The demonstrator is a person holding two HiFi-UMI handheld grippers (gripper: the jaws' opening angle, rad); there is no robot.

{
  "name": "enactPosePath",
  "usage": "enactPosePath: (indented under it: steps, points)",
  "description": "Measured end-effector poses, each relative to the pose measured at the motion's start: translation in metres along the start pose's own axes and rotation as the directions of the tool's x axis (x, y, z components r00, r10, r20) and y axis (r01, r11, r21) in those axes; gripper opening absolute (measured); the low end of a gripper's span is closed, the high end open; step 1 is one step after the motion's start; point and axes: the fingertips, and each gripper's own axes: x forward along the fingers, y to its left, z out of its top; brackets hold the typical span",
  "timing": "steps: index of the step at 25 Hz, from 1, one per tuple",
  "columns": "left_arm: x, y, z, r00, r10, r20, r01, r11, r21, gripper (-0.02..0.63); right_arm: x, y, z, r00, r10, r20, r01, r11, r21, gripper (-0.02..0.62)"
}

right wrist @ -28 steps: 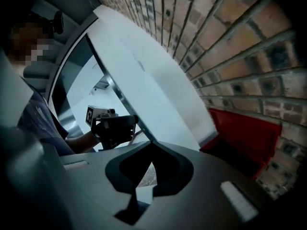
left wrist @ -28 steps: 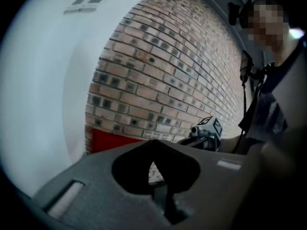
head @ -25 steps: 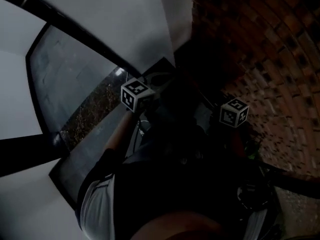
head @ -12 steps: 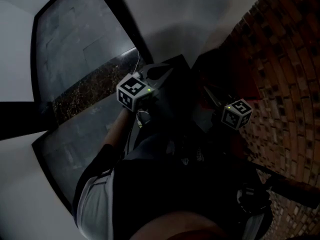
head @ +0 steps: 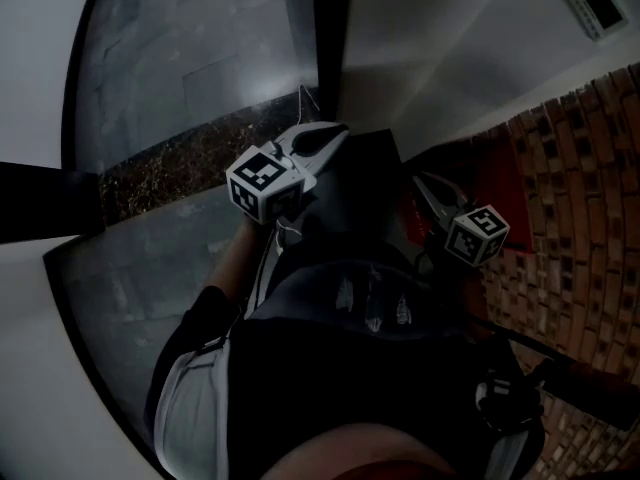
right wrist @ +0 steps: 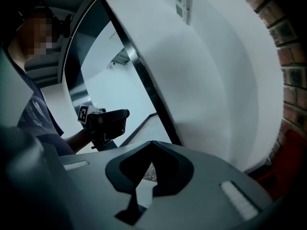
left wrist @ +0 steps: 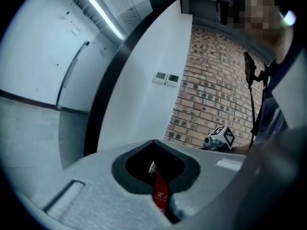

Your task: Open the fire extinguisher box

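Observation:
The fire extinguisher box (head: 500,186) shows as a dim red shape against the brick wall, just right of my right gripper (head: 422,181). Its red corner (right wrist: 289,163) sits low right in the right gripper view. A red strip with printed characters (left wrist: 160,194) shows through the gap behind the tips of my left gripper (left wrist: 153,142). My left gripper (head: 335,131) is shut and empty, held in the air left of the box. The right gripper (right wrist: 153,143) also stands with its tips together, with nothing between them. Neither touches the box.
A brick wall (left wrist: 216,90) meets a white wall (right wrist: 216,80) carrying two small wall panels (left wrist: 166,78). A black vertical frame (head: 330,38) borders a grey tiled floor (head: 190,58) with a dark speckled strip (head: 170,168). My torso fills the lower head view.
The head view has swung, so the brick wall slid right and the white wall and red box came into view. Both grippers drifted slightly up and stayed shut.

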Motion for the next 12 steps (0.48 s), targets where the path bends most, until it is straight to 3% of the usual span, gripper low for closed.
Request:
enactPosePath:
  steps: [6, 12]
  points:
    - [-0.071, 0.068, 0.018, 0.983, 0.167, 0.077, -0.165, 0.986, -0.026, 0.003, 0.095, 0.051, 0.03, 0.983, 0.16, -0.09, -0.167, 0.982, -0.086, 0.0]
    - [-0.134, 0.11, 0.027, 0.926, 0.349, 0.142, -0.342, 0.937, -0.076, 0.002, 0.157, 0.096, 0.03, 0.926, 0.303, -0.223, -0.349, 0.914, -0.207, 0.0]
